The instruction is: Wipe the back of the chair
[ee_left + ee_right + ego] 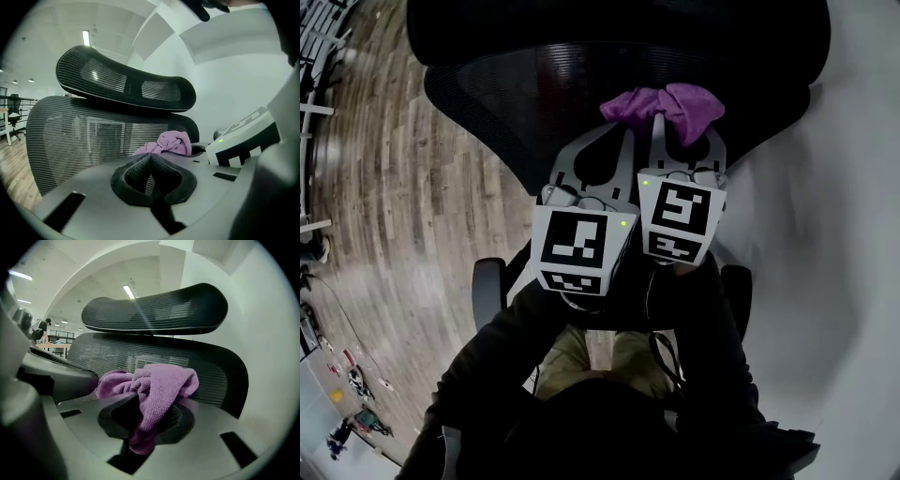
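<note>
A black mesh office chair back (525,84) fills the top of the head view, its headrest (126,86) curving above it. My right gripper (682,129) is shut on a bunched purple cloth (666,105), which it holds against the upper part of the chair back (197,359). In the right gripper view the cloth (159,385) bulges out between the pads. My left gripper (614,139) hovers just left of the right one, close to the mesh (89,136). Its pads (140,164) meet with nothing between them. The cloth (171,142) shows to its right.
Wooden floor (394,187) lies to the left of the chair and a pale surface (853,234) to the right. Both armrests (487,286) (739,292) flank the person's dark sleeves. A desk and another chair (14,117) stand far off at the left.
</note>
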